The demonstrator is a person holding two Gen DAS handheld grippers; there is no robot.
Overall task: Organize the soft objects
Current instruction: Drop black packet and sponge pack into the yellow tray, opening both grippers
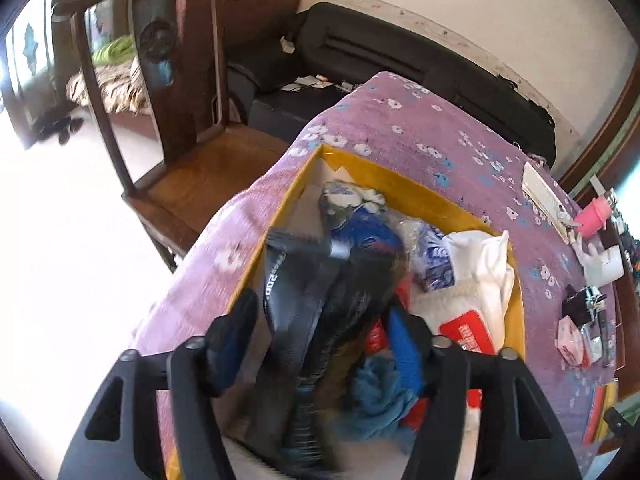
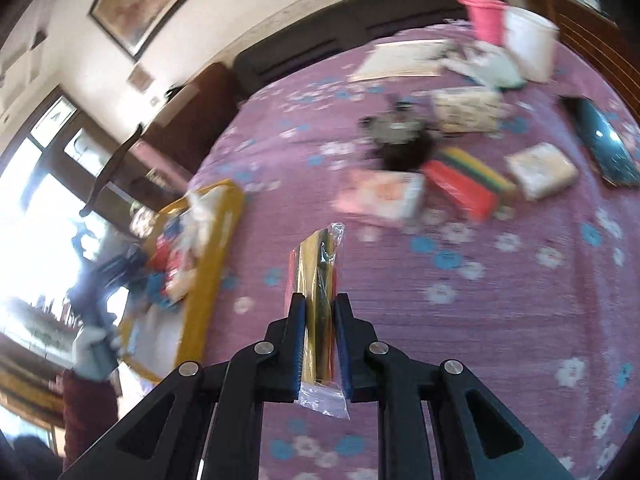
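A yellow box (image 1: 400,188) on the purple flowered cloth (image 1: 420,128) holds several soft things: a black garment (image 1: 316,292), blue cloth (image 1: 376,396), a white bag (image 1: 480,264) and a red and white pack (image 1: 468,332). My left gripper (image 1: 320,344) hovers open over the box, with the black garment between its fingers and blurred. In the right wrist view my right gripper (image 2: 318,312) is shut on a clear plastic packet of yellow and red strips (image 2: 320,280), held above the cloth. The box (image 2: 216,236) is to its left.
A wooden chair (image 1: 180,148) stands left of the table and a black sofa (image 1: 420,64) behind it. On the cloth to the right lie a pink packet (image 2: 384,196), a rainbow sponge pack (image 2: 468,180), a wrapped block (image 2: 540,168), a white tub (image 2: 528,44), a pink cup (image 2: 484,12) and a phone (image 2: 608,144).
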